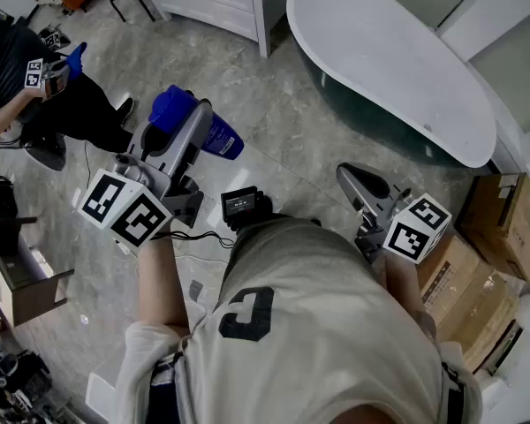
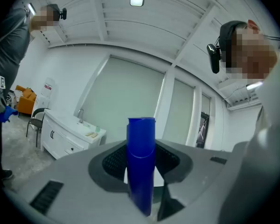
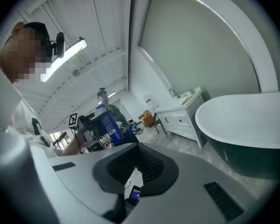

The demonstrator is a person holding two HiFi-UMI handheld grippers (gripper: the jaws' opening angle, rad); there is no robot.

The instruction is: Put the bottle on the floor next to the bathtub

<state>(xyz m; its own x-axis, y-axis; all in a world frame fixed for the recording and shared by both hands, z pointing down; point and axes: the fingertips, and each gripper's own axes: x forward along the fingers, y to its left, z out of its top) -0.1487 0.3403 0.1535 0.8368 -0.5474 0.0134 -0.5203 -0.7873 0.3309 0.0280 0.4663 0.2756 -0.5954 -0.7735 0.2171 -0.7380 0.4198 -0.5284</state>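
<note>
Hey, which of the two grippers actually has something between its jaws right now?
The left gripper: its jaws clamp the blue bottle. The right gripper has nothing between its jaws.

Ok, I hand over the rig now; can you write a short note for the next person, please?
Left hand-held gripper: shut on the blue bottle, held above the floor.
Right hand-held gripper: jaws together, empty.
The bathtub stands ahead, to the right.
Done: bottle in grip.
Left: set it on the floor beside the bathtub, then release.
</note>
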